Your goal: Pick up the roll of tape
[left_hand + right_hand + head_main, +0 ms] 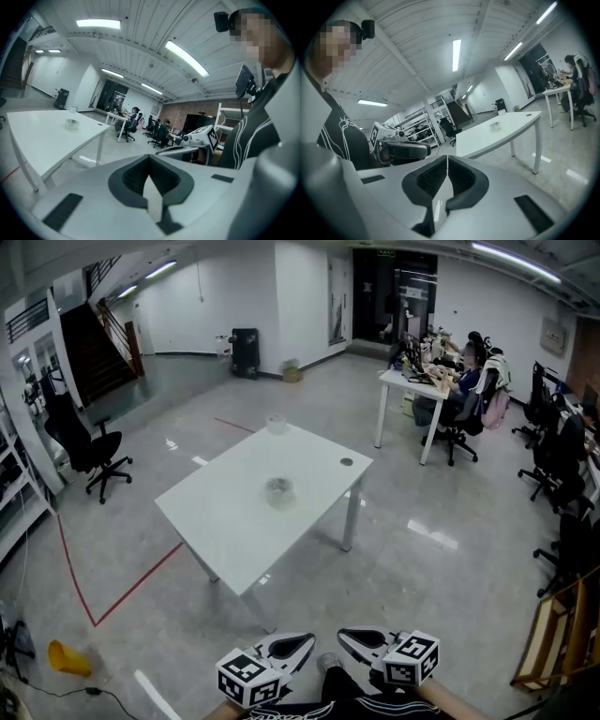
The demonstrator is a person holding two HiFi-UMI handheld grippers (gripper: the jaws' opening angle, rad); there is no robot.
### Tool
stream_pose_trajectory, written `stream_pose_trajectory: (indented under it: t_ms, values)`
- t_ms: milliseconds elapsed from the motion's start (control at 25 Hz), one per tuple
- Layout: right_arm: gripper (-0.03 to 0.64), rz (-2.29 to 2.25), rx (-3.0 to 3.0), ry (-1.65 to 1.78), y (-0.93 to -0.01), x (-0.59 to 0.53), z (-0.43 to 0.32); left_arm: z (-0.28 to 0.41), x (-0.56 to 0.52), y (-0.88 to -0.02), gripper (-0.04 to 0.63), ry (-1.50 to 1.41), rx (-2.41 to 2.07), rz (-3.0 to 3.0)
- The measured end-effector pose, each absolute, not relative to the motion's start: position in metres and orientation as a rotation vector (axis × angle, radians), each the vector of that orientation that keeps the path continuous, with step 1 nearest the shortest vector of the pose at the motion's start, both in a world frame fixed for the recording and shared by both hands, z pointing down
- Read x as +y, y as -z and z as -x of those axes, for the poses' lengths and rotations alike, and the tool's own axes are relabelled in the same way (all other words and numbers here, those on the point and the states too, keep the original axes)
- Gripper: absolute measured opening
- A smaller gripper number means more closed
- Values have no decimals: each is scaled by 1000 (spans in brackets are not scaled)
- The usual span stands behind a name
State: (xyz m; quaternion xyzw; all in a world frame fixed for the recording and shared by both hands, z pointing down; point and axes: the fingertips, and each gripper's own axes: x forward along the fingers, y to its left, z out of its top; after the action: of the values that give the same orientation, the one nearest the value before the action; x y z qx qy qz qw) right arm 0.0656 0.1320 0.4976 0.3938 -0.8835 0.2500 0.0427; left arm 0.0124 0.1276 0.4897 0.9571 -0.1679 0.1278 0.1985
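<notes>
A clear roll of tape (279,491) lies near the middle of the white table (225,521). It also shows small on the tabletop in the left gripper view (71,123) and in the right gripper view (495,125). Both grippers are held low at the bottom of the head view, well short of the table, side by side and close to the person's body. My left gripper (305,642) (150,157) is shut with nothing in it. My right gripper (349,638) (447,159) is shut and empty too.
A small clear cup-like object (277,424) stands at the table's far edge, and a cable hole (346,462) lies near its right corner. A black office chair (89,451) stands at left, occupied desks (427,381) at back right, a wooden rack (553,634) at right. A yellow object (68,658) lies on the floor.
</notes>
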Motion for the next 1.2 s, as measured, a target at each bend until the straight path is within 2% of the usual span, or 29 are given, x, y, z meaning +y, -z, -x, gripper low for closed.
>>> stream_pose_trajectory:
  t_ms: [200,480,800,1200]
  values:
    - [14,-1125,-2710,-773,-500,31,-106,-47,33,-492,3,-377,-549,-2640]
    - [14,-1007,-2738,-689,-478,-81,-146,-83,-76,-451,3,-322,-687,-2668]
    - [14,-862,-2763,-560,-475,-134,-123,-62,-114,-462,3,-323,-805,-2601]
    - [14,-759,-2711,-561,-500,-197,-97,-37,-186,-494,3,-261,-839,-2525]
